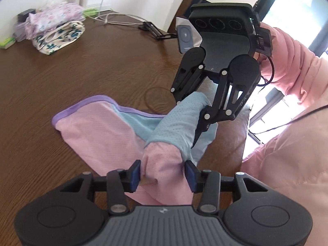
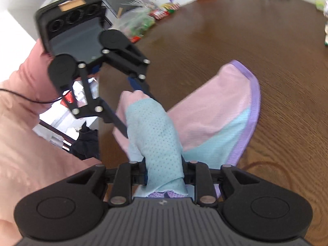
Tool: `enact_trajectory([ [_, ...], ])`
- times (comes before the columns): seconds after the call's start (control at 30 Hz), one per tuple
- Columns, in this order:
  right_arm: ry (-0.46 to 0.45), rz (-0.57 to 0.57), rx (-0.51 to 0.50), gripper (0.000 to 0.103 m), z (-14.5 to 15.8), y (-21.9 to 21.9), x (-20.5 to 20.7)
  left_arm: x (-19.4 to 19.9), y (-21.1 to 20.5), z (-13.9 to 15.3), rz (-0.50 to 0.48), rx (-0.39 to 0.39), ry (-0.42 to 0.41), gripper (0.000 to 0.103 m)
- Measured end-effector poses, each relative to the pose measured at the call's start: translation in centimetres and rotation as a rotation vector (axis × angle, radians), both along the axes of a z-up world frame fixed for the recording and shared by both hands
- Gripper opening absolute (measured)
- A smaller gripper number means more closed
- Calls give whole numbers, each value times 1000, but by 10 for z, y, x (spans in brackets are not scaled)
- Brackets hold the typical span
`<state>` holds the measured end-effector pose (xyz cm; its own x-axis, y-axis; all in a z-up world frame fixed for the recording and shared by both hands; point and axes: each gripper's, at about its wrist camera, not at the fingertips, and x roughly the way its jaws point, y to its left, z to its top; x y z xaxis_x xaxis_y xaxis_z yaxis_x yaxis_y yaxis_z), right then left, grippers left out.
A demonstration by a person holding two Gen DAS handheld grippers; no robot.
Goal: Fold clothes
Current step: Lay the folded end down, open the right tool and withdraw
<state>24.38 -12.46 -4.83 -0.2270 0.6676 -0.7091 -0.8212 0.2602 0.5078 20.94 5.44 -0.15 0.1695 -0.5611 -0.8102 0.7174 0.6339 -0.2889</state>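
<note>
A pink and light-blue mesh garment [image 1: 92, 129] with purple trim lies on the brown wooden table [image 1: 82, 78] near its edge. Part of it is pulled up into a twisted ridge between the two grippers. My left gripper [image 1: 163, 174] stands open around the pink end of that ridge; the cloth sits loosely between the pads, with a gap at the left pad. Opposite it, my right gripper [image 2: 164, 172] is shut on the light-blue end [image 2: 155, 135]. In the left wrist view the right gripper [image 1: 184, 127] comes down from above onto the blue cloth, which hides its fingertips.
A stack of folded floral clothes [image 1: 57, 30] sits at the table's far left beside chargers and cables [image 1: 114, 17]. A black phone stand [image 1: 155, 30] is behind. Snack bags [image 2: 141, 22] line another side. The table edge [image 1: 244, 133] runs beside a pink sleeve [image 1: 293, 65].
</note>
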Motion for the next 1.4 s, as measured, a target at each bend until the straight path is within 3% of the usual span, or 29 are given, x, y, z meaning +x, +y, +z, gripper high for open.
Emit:
enact_trajectory([
  [0.27,83,-43,0,25,-18,-11,12,16,24,-15,73,-15,4,51],
  [0.4,85,-77,12,31,-21,-13,17,20,33,-18,118,-20,-9,52],
  [0.43,72,-91,16,36,-18,-15,17,17,34,-16,123,-16,-22,54],
  [0.5,16,-136,13,58,-7,-22,16,8,34,-7,133,-1,-75,62],
  [0.53,-28,-163,8,74,2,-27,14,-1,32,2,137,16,-132,70],
  [0.57,-73,-189,6,82,11,-32,11,-11,29,11,140,35,-193,73],
  [0.7,-282,-279,73,98,59,-51,-20,-51,14,46,145,112,-439,96],
  [0.77,-409,-262,104,98,72,-47,-50,-69,-1,49,133,150,-505,96],
  [0.83,-533,-235,111,92,77,-40,-79,-79,-13,43,127,171,-520,85],
  [0.9,-605,-202,73,69,68,-28,-100,-84,-21,33,124,180,-497,43],
  [0.93,-612,-195,47,48,61,-22,-105,-84,-23,27,129,184,-478,38],
  [0.97,-616,-191,23,35,54,-17,-108,-83,-24,21,135,187,-456,36],
  [1.23,-629,-225,-29,29,9,-12,-122,-84,-23,-25,184,188,-397,32],
  [1.4,-636,-252,-21,29,-10,-7,-128,-84,-18,-33,212,152,-385,32],
])
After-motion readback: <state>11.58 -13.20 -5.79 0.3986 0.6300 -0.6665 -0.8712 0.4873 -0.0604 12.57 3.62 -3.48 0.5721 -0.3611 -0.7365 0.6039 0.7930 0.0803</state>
